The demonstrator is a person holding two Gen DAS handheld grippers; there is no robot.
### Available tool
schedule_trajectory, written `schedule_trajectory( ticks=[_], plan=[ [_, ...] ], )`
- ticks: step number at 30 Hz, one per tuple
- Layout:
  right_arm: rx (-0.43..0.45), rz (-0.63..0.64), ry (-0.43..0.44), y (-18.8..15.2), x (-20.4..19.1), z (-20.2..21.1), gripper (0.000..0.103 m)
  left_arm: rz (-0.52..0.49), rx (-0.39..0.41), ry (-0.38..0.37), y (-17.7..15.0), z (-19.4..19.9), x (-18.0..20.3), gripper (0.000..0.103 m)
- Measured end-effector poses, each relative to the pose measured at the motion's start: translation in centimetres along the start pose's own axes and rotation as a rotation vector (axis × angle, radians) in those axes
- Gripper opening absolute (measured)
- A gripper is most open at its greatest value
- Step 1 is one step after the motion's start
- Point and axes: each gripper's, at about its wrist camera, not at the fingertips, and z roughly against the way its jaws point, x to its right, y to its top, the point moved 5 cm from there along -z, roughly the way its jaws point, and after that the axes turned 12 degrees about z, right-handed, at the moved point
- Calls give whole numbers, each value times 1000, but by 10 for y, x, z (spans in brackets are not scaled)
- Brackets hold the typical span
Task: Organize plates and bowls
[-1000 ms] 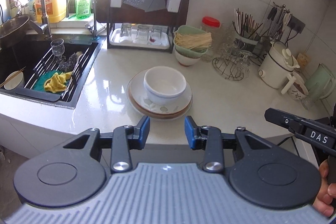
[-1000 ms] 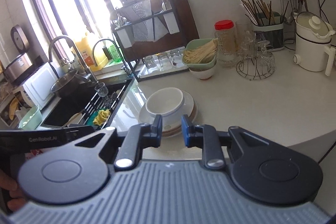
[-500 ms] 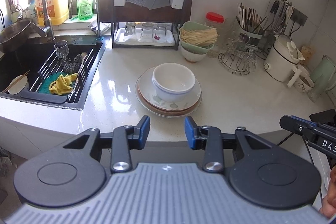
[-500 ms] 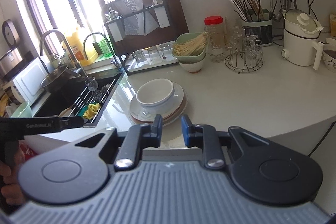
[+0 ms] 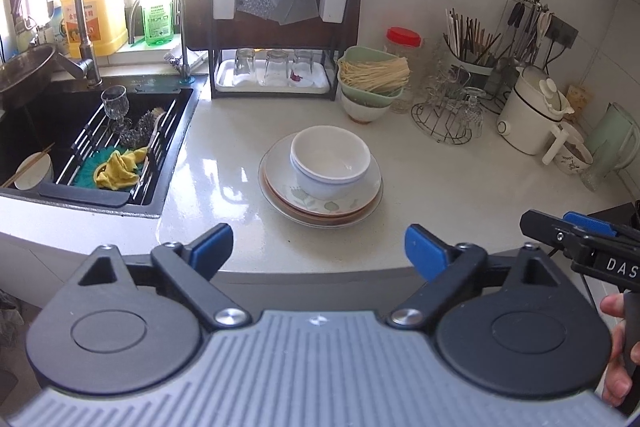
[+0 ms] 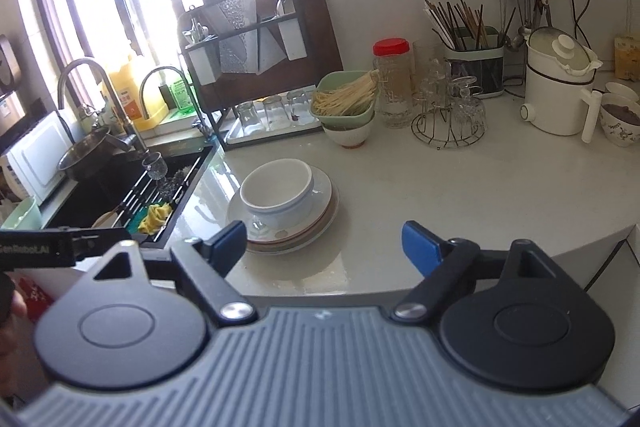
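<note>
- Your left gripper (image 5: 319, 247) stands spread wide, its jaws having just been opening, and nothing sits between the blue pads (image 5: 211, 245).
- Your right gripper (image 6: 324, 247) matches it: jaws just opened, released, gripping nothing.
- Straight ahead of both sets of fingers, past the rounded edge of the glossy, pale speckled countertop (image 5: 460, 187), sits the stack.
- The white bowl (image 5: 330, 161) is round, deep and smooth-glazed, with what looks like a second bowl nested under it, showing a thin bluish line on its side.
- Under it lie the plates (image 5: 320, 203): shallow, round and glazed, the top one cream with a faint leaf print, a brown-rimmed one peeking out beneath.
- From your right wrist view the same bowl (image 6: 277, 193) sits slightly off centre on the plates (image 6: 316, 223), just beyond your left-hand pad.
- Beyond the stack, further from your fingers, a pale green bowl of dry noodles (image 5: 374, 77) rests on a white bowl.
- Left of your fingers the black sink (image 5: 168, 183) holds a ribbed metal rack, a crumpled yellow cloth (image 5: 120, 169) and a stemmed glass (image 5: 115, 103).
- Far ahead a dark wire rack (image 5: 280, 27) carries upturned clear tumblers on a white tray.
- To the right stand a wire glass holder (image 5: 446, 119) and a white kettle (image 5: 532, 115).
</note>
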Motion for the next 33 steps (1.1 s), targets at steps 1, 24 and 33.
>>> schedule_trajectory(
  ticks=[1, 24, 33],
  plan=[
    [7, 0, 1, 0, 0, 1, 86, -5, 2, -1, 0, 1, 1, 95],
    [-42, -37, 22, 1, 6, 2, 88, 61, -37, 45, -4, 2, 7, 98],
    [-61, -14, 51, 2, 3, -6, 88, 88, -23, 63, 0, -1, 7, 98]
  ],
)
